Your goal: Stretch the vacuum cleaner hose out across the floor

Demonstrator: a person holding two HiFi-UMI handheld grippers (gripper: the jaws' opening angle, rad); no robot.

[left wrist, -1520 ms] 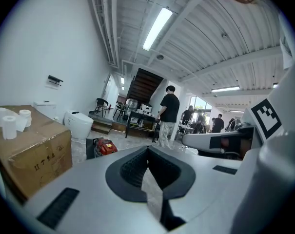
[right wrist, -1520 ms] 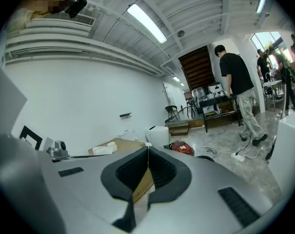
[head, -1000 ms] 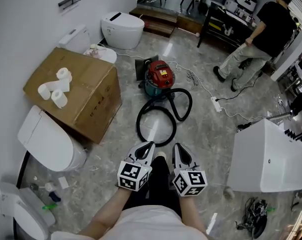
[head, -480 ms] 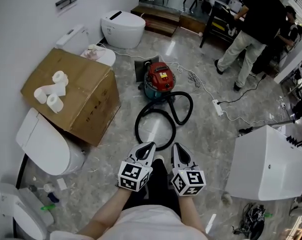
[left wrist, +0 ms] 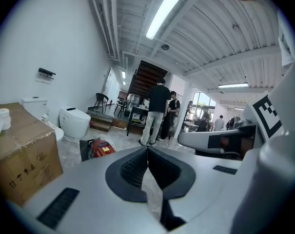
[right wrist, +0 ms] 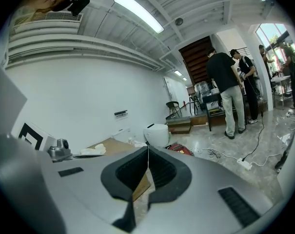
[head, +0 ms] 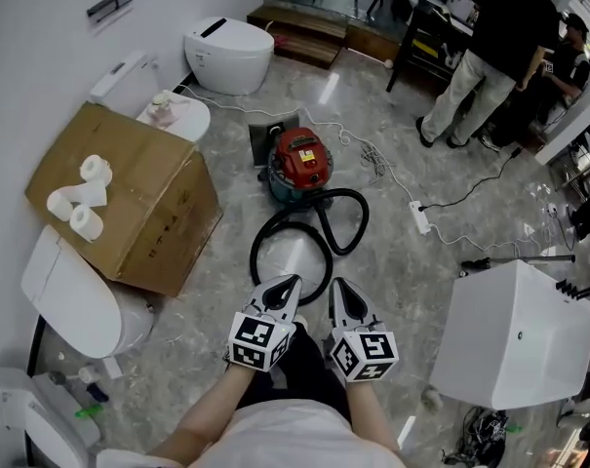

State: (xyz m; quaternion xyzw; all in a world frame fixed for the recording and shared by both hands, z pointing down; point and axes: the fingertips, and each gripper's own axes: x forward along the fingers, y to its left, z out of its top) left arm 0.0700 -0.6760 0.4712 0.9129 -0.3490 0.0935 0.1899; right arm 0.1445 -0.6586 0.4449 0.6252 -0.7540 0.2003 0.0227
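left gripper (head: 286,283) is showing its jaws pressed fully together, gripping nothing, and right gripper (head: 337,287) is doing the same beside it, both pointing forward and a little downward in front of the person's body. neither one is touching anything. vacuum cleaner hose (head: 255,249) is lying coiled in black loops on the marble floor (head: 392,261) just ahead of the two gripper tips, running back to the red vacuum cleaner (head: 300,159), which is standing a little further on. a cardboard box (head: 138,213) with toilet paper rolls (head: 80,198) on top is sitting to the left of the hose, and people (head: 490,37) are standing at the far right.
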